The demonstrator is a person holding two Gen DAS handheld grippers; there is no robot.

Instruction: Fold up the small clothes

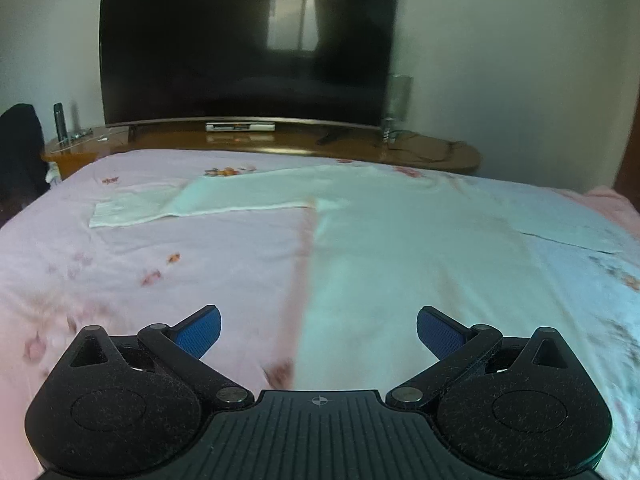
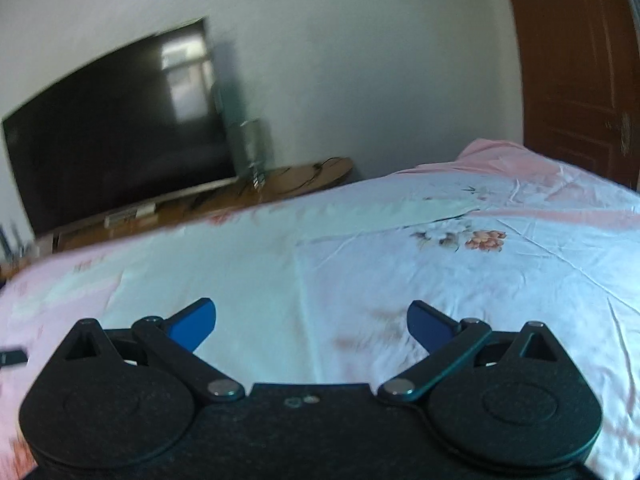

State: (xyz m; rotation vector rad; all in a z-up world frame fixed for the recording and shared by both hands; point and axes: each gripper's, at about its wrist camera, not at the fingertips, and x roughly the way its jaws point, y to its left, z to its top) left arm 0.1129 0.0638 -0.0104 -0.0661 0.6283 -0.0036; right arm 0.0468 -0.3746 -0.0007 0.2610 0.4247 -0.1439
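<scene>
Bed: a pink sheet (image 1: 160,248) with scattered flower prints is spread over it, and most of both views is filled by it.
Television: a large dark screen (image 1: 248,44) is stood on a wooden stand (image 1: 280,140) against the pale wall, beyond the far edge of the bed; a window is reflected in it.
Door: a brown panelled door (image 2: 580,80) is seen at the right edge of the right wrist view.
Garment: a pale mint long-sleeved top (image 1: 400,240) is laid flat on the sheet, its body spread ahead of the left gripper and one sleeve (image 1: 168,204) stretched out to the left. In the right wrist view it is blurred and its outline is hard to make out.
Left gripper (image 1: 319,328): the blue-padded fingers are held wide apart above the garment's near part; nothing is gripped.
Right gripper (image 2: 311,322): the fingers are likewise spread wide over the bed, with nothing between them.
</scene>
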